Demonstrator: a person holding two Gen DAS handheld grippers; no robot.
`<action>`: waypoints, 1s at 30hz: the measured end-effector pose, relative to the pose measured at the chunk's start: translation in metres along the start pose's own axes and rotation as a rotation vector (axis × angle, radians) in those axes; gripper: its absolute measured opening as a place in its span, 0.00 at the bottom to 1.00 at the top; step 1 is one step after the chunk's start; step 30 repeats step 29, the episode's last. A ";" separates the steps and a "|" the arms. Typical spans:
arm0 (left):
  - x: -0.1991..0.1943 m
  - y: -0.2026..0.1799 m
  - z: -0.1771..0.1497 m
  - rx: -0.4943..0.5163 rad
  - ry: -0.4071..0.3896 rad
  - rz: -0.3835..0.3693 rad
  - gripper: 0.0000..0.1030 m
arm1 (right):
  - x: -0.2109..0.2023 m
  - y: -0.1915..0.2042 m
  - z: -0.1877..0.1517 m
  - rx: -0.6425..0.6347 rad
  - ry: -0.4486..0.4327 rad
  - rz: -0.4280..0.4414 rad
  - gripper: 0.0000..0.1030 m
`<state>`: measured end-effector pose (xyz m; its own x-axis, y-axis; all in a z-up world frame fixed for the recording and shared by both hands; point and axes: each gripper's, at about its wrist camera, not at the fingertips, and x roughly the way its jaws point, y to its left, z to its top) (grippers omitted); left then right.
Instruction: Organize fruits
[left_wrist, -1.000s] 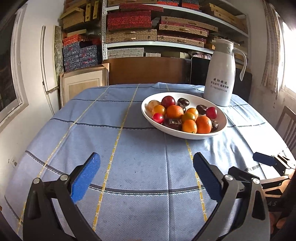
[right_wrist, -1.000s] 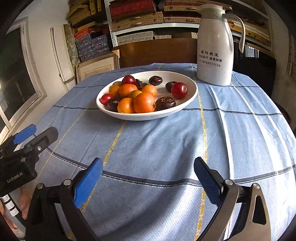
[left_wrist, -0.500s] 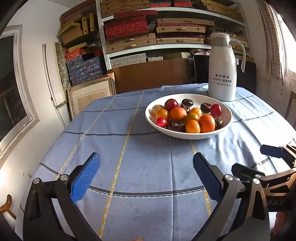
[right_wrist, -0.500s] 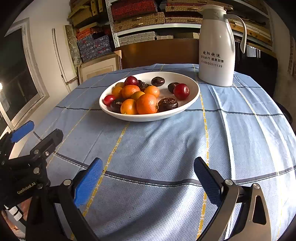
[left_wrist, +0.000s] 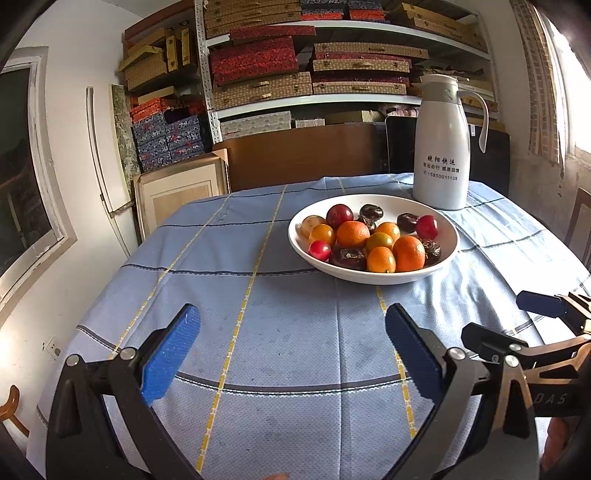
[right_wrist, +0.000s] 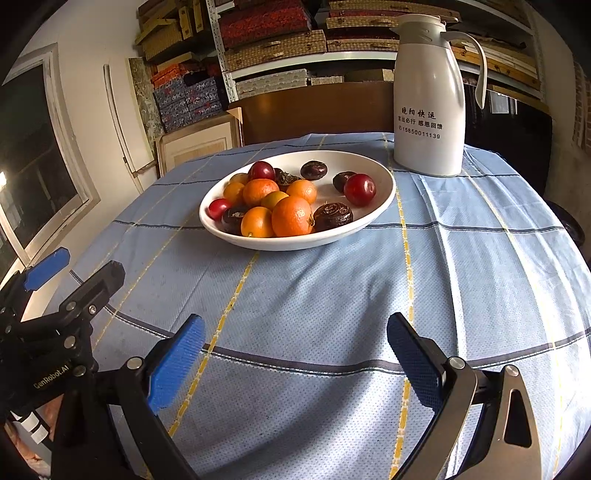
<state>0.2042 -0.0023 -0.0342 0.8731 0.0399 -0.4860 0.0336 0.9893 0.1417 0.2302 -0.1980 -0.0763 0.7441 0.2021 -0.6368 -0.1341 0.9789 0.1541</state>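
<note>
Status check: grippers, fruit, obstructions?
Left hand-held gripper open, empty. Right hand-held gripper open, empty. Fruit all in bowl, untouched. Jug behind bowl; approach clear.

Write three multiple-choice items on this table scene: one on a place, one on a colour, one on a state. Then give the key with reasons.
1. Where does the white jug stand?
A. behind the bowl, to its right
B. inside the bowl
C. on the shelf

2. What colour is the tablecloth?
A. red
B. light blue with yellow lines
C. plain white

3. How are the left claw and right claw?
A. both open, holding nothing
B. both shut on fruit
C. one holds the jug

Key: A, it sits on the cloth past the bowl; B, striped blue fabric shows; A, blue pads stand wide apart.
</note>
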 end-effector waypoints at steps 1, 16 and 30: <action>0.000 0.000 0.000 -0.001 0.000 0.000 0.96 | 0.000 0.000 0.000 0.000 0.000 0.000 0.96; 0.000 -0.001 0.000 0.001 -0.008 -0.005 0.95 | 0.000 0.000 0.000 0.000 -0.001 0.003 0.96; 0.000 -0.002 -0.001 0.010 -0.015 0.006 0.95 | 0.001 0.001 -0.002 0.002 0.003 0.000 0.96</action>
